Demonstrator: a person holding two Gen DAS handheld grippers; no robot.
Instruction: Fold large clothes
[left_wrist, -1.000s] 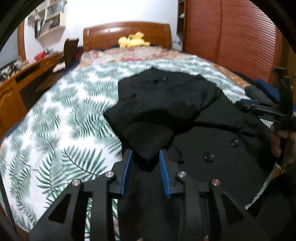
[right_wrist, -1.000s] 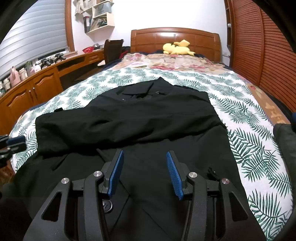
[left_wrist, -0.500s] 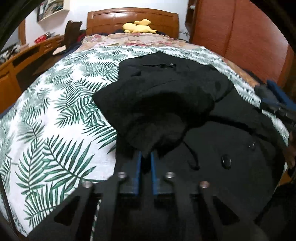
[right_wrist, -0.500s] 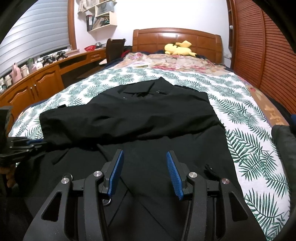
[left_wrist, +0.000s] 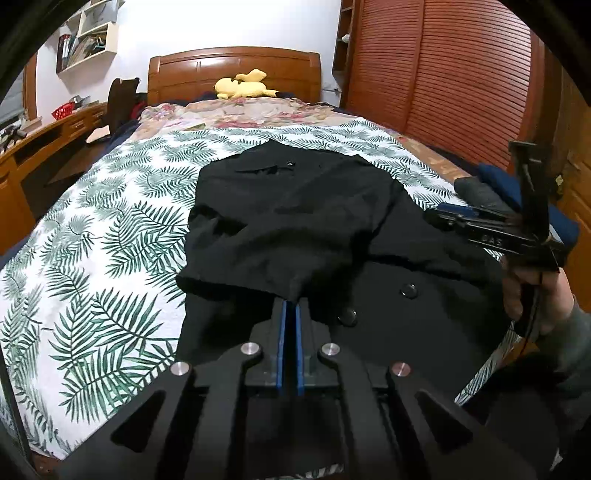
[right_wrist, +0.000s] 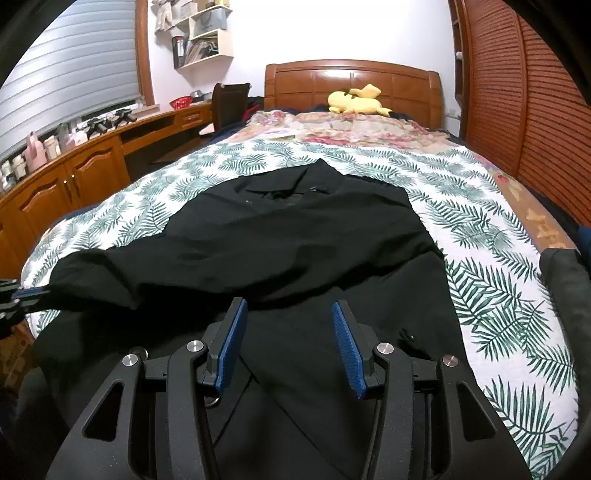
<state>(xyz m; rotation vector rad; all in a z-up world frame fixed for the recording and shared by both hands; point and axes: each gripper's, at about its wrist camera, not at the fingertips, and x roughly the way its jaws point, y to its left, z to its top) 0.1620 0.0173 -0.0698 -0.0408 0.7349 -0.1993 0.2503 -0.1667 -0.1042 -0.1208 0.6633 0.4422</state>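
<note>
My left gripper (left_wrist: 290, 306) is clenched, its blue pads pressed together on the end of a sleeve of the large black buttoned coat (left_wrist: 314, 229) — the cloth bunches right at the fingertips and is drawn up into a ridge above the coat's body. My right gripper (right_wrist: 288, 321) stands released, its blue ribbed pads apart with nothing between them, hovering over the lower front of the coat. From the right wrist view I can see the left gripper at the far left edge with the sleeve stretched out towards it. The coat lies flat along the middle of the bed, collar towards the headboard, on the white bedspread with green fern leaves (right_wrist: 498, 295). Two dark round buttons (left_wrist: 409, 291) show on the coat's front, just beside the pinched sleeve. Farther off, a yellow plush toy (right_wrist: 356, 100) rests against the wooden headboard (right_wrist: 351, 79) — a wooden desk (right_wrist: 88, 166) runs along the left wall.
</note>
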